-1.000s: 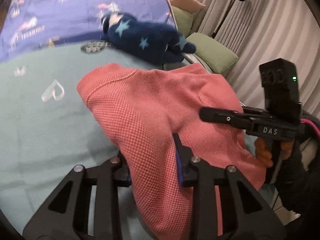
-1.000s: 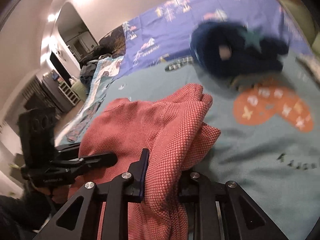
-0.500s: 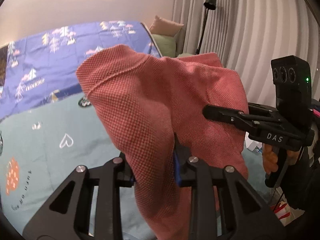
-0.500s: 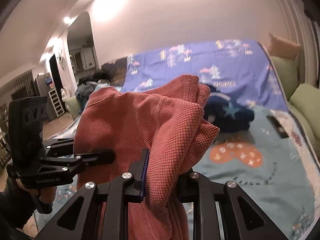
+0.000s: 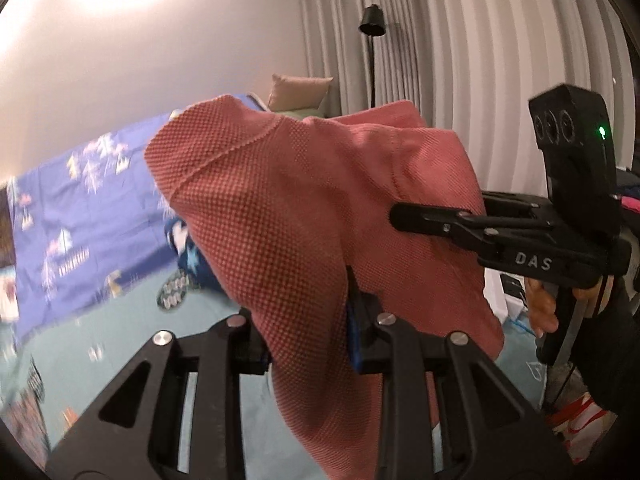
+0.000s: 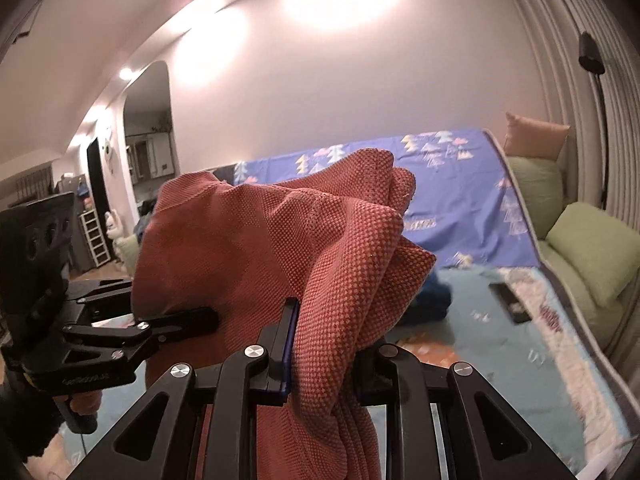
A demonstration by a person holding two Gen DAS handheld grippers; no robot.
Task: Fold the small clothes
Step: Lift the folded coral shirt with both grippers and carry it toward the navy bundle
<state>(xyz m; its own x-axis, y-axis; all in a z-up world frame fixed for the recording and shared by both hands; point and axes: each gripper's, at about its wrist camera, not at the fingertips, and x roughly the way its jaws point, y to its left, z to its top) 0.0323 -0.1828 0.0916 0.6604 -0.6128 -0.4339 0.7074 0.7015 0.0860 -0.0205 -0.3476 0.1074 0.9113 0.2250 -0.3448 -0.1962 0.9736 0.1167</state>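
Note:
A coral-red knitted garment point(image 5: 304, 208) hangs in the air above the bed, held up between both grippers. My left gripper point(image 5: 308, 336) is shut on one bunched edge of it, the cloth filling the gap between the pads. My right gripper point(image 6: 324, 344) is shut on another bunched edge of the same garment point(image 6: 304, 248). In the left wrist view the right gripper point(image 5: 404, 214) reaches in from the right, its tip against the cloth. In the right wrist view the left gripper point(image 6: 208, 316) shows at the left, held by a hand.
Below lies a bed with a teal cover point(image 6: 500, 344) and a blue patterned sheet point(image 5: 80, 208). A dark blue starred garment point(image 5: 192, 256) lies on it, mostly hidden. Green cushions point(image 6: 592, 256), a floor lamp point(image 5: 372, 28) and curtains point(image 5: 480, 60) stand at the right.
Both grippers have risen with the red garment, lifting it clear of the bed. The views now look more level, showing wall and curtains instead of bed surface.

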